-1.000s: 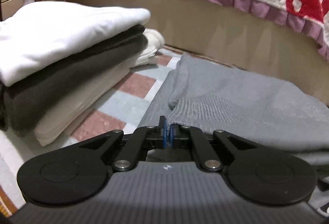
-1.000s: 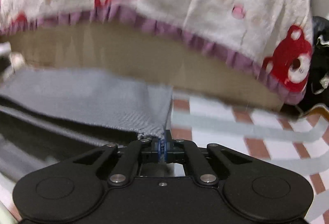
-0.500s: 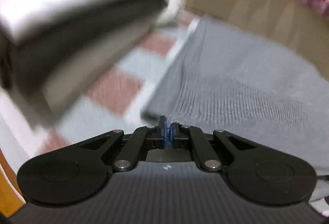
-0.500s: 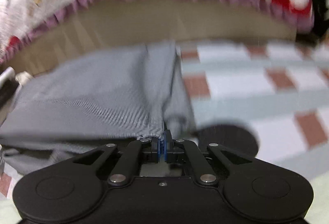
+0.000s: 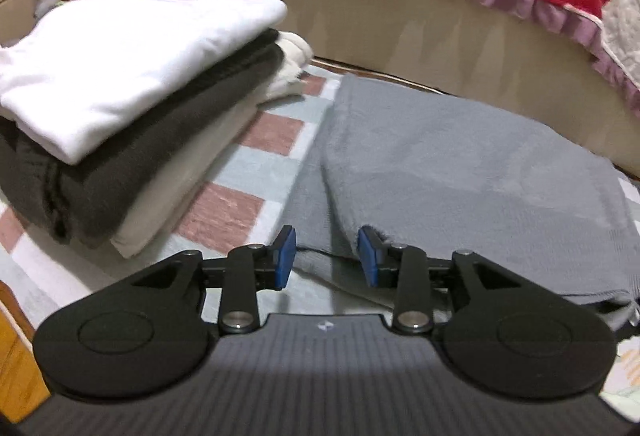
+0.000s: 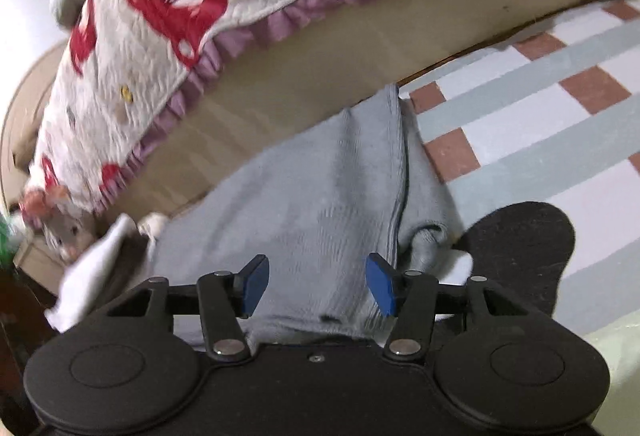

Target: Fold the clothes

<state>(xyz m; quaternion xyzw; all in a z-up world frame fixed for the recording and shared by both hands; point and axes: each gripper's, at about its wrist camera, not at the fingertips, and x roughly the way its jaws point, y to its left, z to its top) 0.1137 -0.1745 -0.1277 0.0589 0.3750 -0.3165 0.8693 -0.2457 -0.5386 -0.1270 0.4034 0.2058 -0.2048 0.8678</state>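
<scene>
Tongs, left (image 5: 326,256) and right (image 6: 318,286), gape empty over the doubled grey sweater (image 5: 460,164). Smooth its edges square (stack (image 5: 120,84) waits beside).

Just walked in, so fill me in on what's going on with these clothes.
A person is folding laundry with two handheld grippers. Both the left gripper and right gripper are open over a grey knit garment lying folded on the checked mat. A stack of folded clothes sits beside it.
</scene>
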